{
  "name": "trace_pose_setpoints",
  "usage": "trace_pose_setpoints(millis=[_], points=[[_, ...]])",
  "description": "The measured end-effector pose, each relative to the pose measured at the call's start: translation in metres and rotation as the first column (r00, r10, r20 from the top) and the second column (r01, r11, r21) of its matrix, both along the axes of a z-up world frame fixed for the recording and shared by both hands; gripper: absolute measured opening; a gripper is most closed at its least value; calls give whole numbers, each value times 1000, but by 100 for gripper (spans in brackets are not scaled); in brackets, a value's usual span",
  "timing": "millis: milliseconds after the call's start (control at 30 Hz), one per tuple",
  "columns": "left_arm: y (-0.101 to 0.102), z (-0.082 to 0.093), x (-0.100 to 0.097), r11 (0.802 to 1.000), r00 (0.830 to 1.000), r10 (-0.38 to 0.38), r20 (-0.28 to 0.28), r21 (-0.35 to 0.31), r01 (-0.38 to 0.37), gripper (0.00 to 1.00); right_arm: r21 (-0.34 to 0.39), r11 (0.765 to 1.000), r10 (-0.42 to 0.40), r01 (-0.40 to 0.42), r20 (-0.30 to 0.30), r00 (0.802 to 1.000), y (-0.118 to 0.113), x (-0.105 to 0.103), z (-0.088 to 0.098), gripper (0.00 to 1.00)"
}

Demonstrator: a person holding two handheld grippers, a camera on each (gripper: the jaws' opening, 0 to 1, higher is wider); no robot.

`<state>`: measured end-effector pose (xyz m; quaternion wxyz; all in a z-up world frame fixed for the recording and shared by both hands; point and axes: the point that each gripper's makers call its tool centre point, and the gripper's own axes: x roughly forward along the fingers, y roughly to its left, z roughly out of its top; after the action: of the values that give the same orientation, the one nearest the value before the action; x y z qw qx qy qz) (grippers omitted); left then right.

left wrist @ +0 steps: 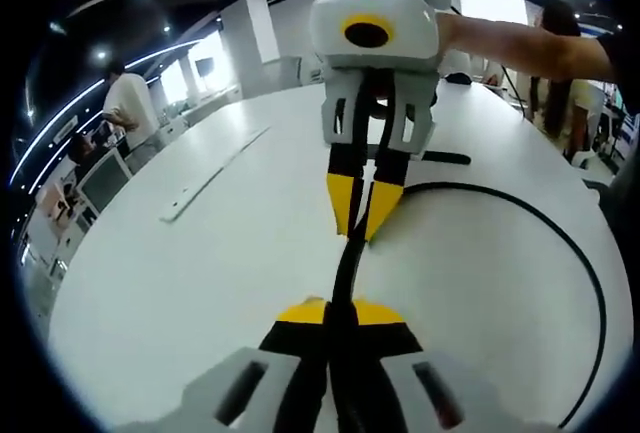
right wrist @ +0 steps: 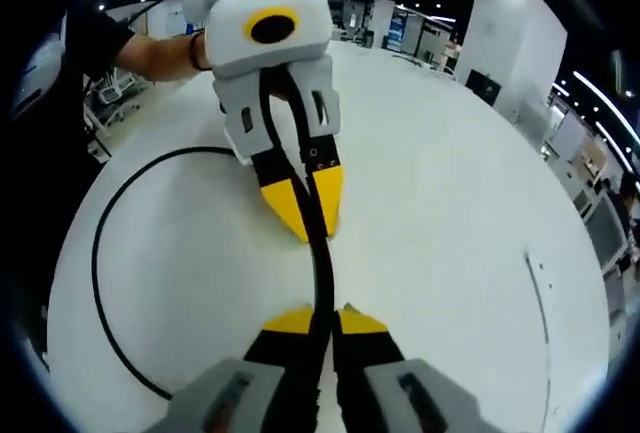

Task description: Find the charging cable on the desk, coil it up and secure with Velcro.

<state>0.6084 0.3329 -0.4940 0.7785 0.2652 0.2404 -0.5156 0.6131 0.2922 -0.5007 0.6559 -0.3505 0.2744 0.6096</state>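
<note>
A black charging cable [left wrist: 346, 258] runs taut and short between both grippers over a white desk [left wrist: 200, 283]. My left gripper [left wrist: 338, 311] is shut on it at the bottom of the left gripper view. Opposite, my right gripper [left wrist: 360, 215] points back at it, yellow jaws also shut on the cable. Beyond that, the cable sweeps in a wide loop [left wrist: 600, 303] on the desk. In the right gripper view, the right gripper [right wrist: 322, 315] clamps the cable [right wrist: 325, 263], the left gripper [right wrist: 312, 215] faces it, and the loop [right wrist: 95, 263] lies to the left.
A long flat strip [left wrist: 215, 173] is set in the desk surface, seen too in the right gripper view as a strip [right wrist: 540, 293]. A short black piece [left wrist: 440, 158] lies behind the right gripper. A person's arm [left wrist: 520, 48] holds that gripper. Another person [left wrist: 125, 103] stands far off.
</note>
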Motion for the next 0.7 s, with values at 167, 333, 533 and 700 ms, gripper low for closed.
trace_pose_setpoints(millis=[167, 333, 533, 700], points=[[0, 0, 0, 1000, 1000, -3, 10, -1, 3, 8, -16, 1000, -6, 6, 24, 1000, 1, 1, -1, 6], [0, 1, 1, 1000, 1000, -1, 13, -6, 1, 8, -19, 1000, -9, 10, 28, 1000, 1, 3, -2, 5], [0, 1, 3, 1000, 1000, 8, 10, -12, -8, 8, -17, 1000, -19, 19, 39, 999, 1, 5, -3, 5], [1, 1, 3, 1000, 1000, 12, 9, -10, -12, 8, -11, 1000, -24, 25, 39, 999, 1, 5, -3, 5]])
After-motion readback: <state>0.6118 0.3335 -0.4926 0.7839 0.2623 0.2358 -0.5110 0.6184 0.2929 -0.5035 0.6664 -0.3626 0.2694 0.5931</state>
